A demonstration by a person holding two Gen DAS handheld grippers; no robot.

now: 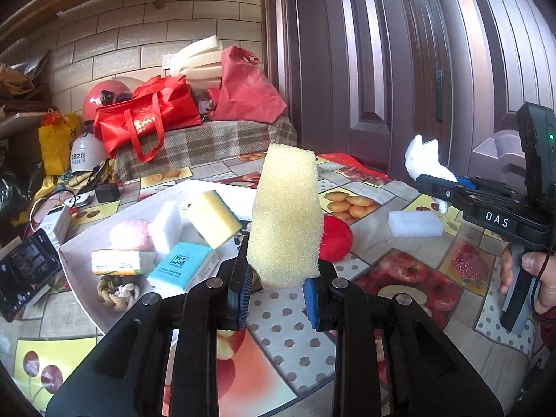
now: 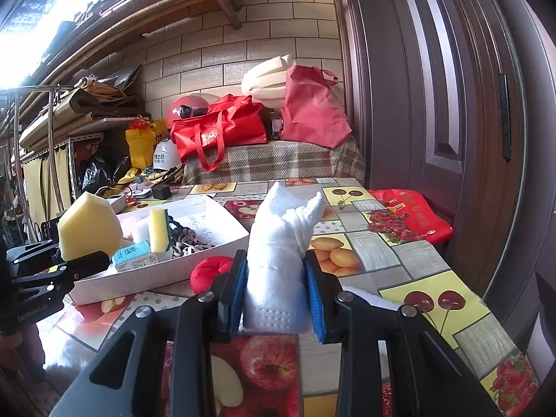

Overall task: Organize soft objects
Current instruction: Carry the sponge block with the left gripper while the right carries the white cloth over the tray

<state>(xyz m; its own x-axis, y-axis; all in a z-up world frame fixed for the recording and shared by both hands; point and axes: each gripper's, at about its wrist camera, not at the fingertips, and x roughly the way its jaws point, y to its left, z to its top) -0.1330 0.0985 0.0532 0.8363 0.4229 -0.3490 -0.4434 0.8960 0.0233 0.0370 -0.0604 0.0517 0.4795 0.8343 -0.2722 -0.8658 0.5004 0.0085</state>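
My left gripper [image 1: 278,295] is shut on a tall yellow sponge [image 1: 286,215] and holds it upright above the table, right of the white tray [image 1: 80,243]. The sponge also shows in the right wrist view [image 2: 88,229]. My right gripper [image 2: 278,295] is shut on a folded white cloth [image 2: 281,260]; in the left wrist view this cloth [image 1: 425,160] is raised at the right. The tray holds a yellow-green scrub sponge [image 1: 212,217], a white foam block [image 1: 166,226], a blue tissue pack [image 1: 180,266] and other soft items. A red plush [image 2: 210,271] lies beside the tray.
A white foam block [image 1: 415,224] lies on the fruit-patterned tablecloth at the right. A red bag [image 2: 410,220] lies at the table's far right edge by the brown door. A phone [image 1: 26,271] and chargers sit left of the tray. Red bags and helmets are piled behind the table.
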